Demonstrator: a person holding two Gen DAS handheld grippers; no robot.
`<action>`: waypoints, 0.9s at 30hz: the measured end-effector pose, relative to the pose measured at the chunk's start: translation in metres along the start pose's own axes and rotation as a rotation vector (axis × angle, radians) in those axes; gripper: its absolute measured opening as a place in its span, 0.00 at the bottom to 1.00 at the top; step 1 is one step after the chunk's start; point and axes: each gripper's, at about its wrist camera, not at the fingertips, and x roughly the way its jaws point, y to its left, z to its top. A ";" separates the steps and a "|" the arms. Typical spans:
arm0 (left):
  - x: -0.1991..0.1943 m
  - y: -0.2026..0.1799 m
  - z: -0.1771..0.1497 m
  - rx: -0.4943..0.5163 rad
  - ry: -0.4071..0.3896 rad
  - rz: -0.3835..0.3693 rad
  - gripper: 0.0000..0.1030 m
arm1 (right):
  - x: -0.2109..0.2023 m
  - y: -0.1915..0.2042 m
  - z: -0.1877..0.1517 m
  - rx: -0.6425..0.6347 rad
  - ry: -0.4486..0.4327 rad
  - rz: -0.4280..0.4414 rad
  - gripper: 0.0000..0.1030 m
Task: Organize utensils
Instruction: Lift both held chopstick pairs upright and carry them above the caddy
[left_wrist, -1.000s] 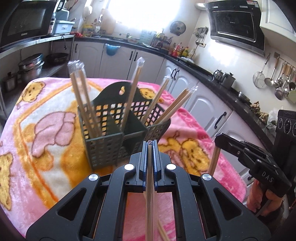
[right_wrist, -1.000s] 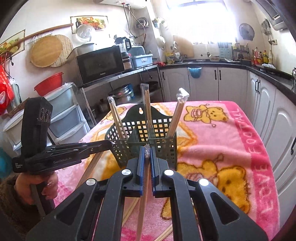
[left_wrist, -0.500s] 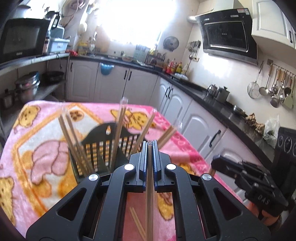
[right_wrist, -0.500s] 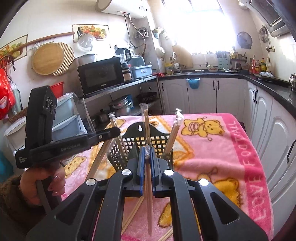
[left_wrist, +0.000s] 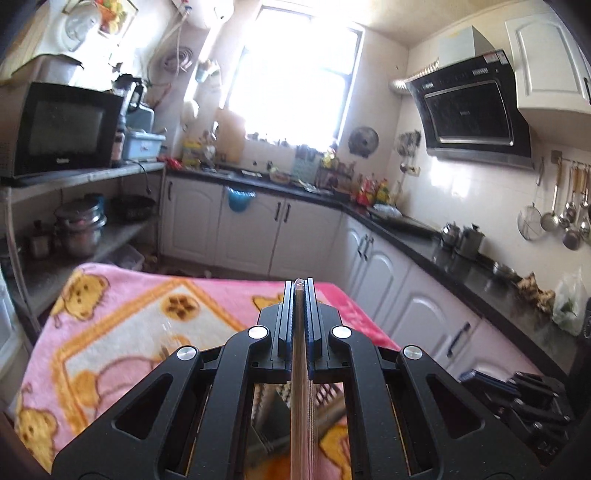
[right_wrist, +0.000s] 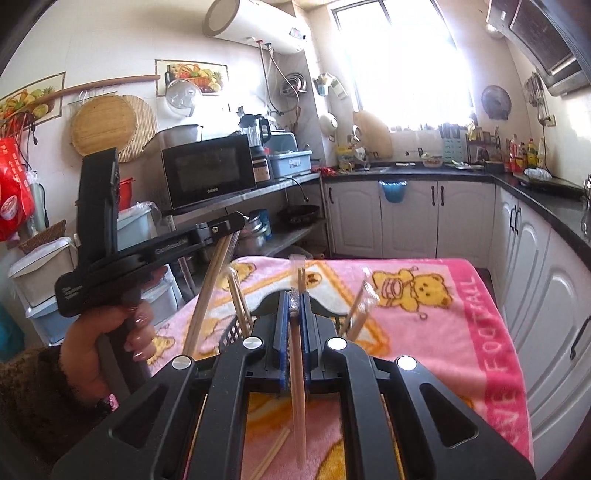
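chopsticks (right_wrist: 236, 299) stand in basket (right_wrist: 236, 330) on blanket (right_wrist: 424, 332).

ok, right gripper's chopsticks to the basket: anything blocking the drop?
Partly. The wrapped chopsticks in the right gripper hang just short of the basket, where upright pairs already lean. Its openings are hidden.

Your left gripper (left_wrist: 299, 295) clamps a wrapped chopstick pair (left_wrist: 302, 406) above the pink blanket (left_wrist: 122, 332); your right gripper (left_wrist: 517, 398) sits past the blanket's right edge.
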 end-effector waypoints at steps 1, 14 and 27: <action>0.000 0.002 0.003 -0.002 -0.009 0.005 0.02 | 0.001 0.001 0.003 -0.004 -0.004 0.003 0.06; 0.024 0.010 0.044 0.027 -0.196 0.124 0.02 | 0.020 0.016 0.052 -0.050 -0.075 0.006 0.06; 0.051 0.019 0.037 0.052 -0.295 0.189 0.02 | 0.045 0.000 0.090 -0.021 -0.137 -0.037 0.06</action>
